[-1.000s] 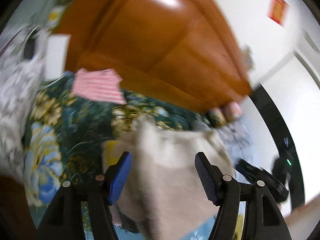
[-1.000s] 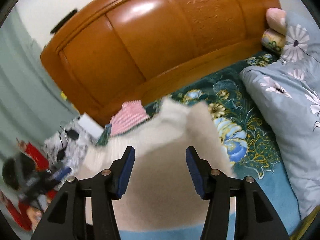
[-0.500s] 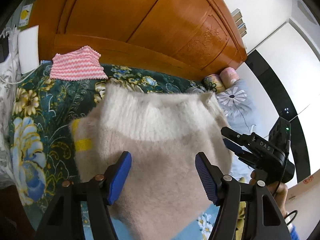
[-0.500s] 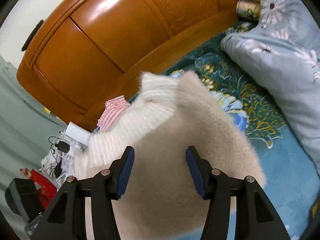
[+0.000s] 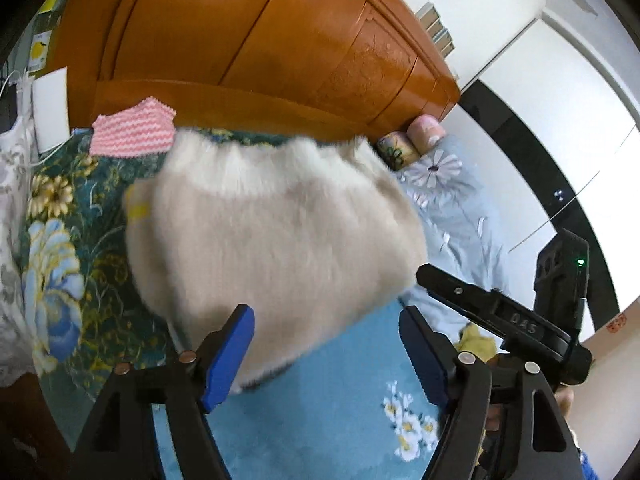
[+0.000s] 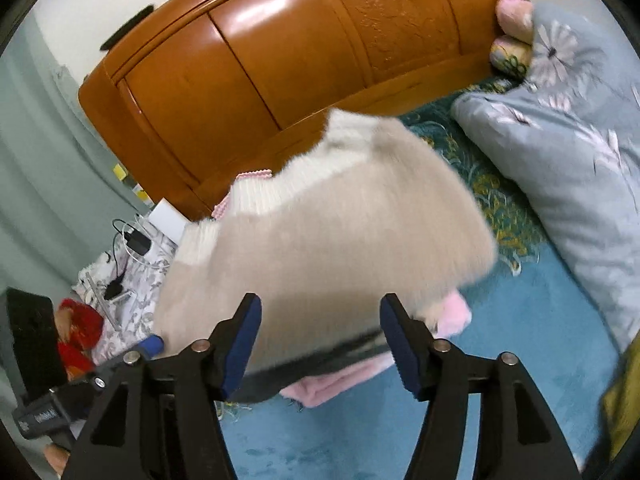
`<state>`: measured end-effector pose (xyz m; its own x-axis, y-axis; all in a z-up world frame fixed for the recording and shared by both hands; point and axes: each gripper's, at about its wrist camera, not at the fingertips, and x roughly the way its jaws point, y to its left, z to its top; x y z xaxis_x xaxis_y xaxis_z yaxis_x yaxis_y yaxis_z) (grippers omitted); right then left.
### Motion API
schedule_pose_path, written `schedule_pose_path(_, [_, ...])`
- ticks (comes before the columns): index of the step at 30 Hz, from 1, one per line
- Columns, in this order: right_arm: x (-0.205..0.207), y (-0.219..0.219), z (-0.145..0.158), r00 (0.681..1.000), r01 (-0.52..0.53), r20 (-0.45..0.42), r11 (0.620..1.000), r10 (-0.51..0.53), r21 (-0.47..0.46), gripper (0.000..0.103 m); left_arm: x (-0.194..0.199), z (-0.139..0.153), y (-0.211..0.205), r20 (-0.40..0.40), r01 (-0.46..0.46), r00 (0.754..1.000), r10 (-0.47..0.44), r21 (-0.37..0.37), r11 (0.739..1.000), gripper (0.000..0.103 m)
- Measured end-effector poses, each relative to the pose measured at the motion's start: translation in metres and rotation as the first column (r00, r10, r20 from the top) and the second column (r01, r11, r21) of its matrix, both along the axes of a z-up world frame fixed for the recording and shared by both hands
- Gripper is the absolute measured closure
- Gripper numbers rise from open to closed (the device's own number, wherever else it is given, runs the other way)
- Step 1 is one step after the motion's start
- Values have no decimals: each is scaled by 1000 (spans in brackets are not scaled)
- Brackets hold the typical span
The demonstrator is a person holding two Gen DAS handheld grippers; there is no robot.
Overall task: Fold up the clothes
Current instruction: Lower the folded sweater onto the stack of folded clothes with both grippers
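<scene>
A fluffy beige sweater (image 5: 276, 236) with a white ribbed band lies folded on the bed, blurred by motion. It also shows in the right wrist view (image 6: 332, 248), resting on pink clothing (image 6: 452, 316) and a dark edge. My left gripper (image 5: 326, 344) is open and empty, just in front of the sweater's near edge. My right gripper (image 6: 320, 340) is open and empty at the sweater's near edge. The right gripper's body shows in the left wrist view (image 5: 504, 320).
A folded pink striped garment (image 5: 134, 134) lies near the wooden headboard (image 5: 260, 48). A grey floral quilt (image 6: 560, 148) fills the bed's right side. A white box (image 5: 50, 108) and cables (image 6: 128, 248) sit on the left. The bedsheet (image 5: 340, 408) is blue and floral.
Both grippers have drawn back from the sweater. It now lies farther ahead, with blue sheet showing between the left fingers.
</scene>
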<state>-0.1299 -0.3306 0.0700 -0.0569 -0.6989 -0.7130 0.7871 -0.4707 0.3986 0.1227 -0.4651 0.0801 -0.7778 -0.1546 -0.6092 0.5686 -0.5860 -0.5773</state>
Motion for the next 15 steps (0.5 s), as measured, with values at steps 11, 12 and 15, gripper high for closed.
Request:
schedule_pose_path(11, [29, 26, -41, 998, 37, -44, 996, -33, 80, 16, 15, -29, 26, 3, -8, 1000, 8, 59, 998, 0])
schedule_pose_path(12, [32, 26, -41, 998, 37, -58, 996, -33, 80, 16, 15, -30, 26, 14, -16, 1000, 16, 51, 999, 0])
schedule_pose_path(15, [39, 25, -44, 996, 35, -86, 996, -27, 87, 15, 19, -32, 25, 35, -43, 998, 42, 19, 999, 0])
